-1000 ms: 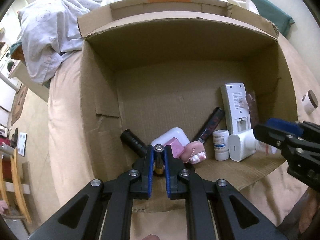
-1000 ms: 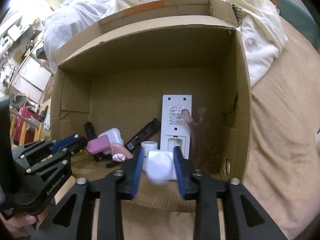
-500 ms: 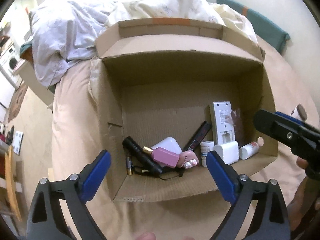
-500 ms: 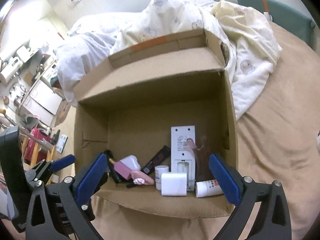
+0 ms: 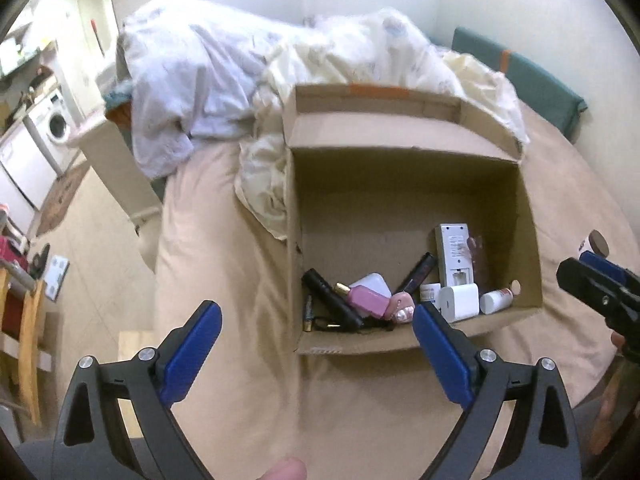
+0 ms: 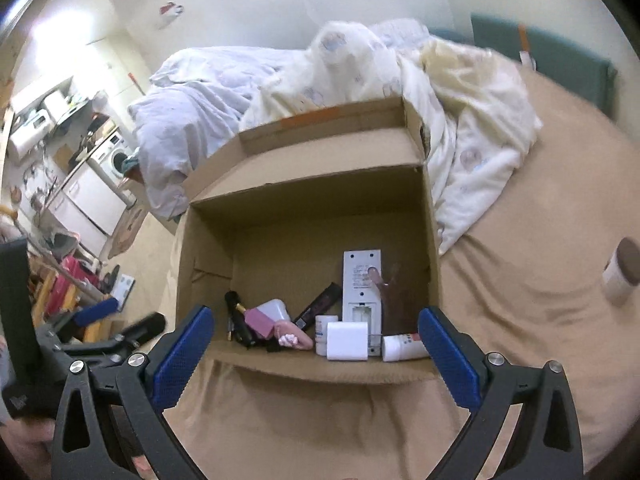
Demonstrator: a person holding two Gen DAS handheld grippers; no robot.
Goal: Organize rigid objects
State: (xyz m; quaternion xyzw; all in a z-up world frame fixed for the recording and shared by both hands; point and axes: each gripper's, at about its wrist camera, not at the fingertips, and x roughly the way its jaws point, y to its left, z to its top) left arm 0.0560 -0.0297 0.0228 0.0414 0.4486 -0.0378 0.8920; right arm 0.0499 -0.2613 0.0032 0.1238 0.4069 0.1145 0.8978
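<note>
Left gripper (image 5: 316,330) and right gripper (image 6: 316,330), low in frame: jaws spread wide, empty. At center, cardboard box (image 6: 304,216) with white charger (image 6: 347,341), battery (image 5: 308,313).

Each gripper, left gripper (image 5: 316,320) and right gripper (image 6: 316,324), has 2 black skeletal arms with triangular cut-outs, silver screw heads and blue textured pads lining its jaws.

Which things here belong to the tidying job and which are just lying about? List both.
Job: cardboard box; in it, white remote, white charger block, pink bottle, black flashlight; on the bed, brown-lidded jar.

Lying about: quilts, washing machine, wooden chair.
</note>
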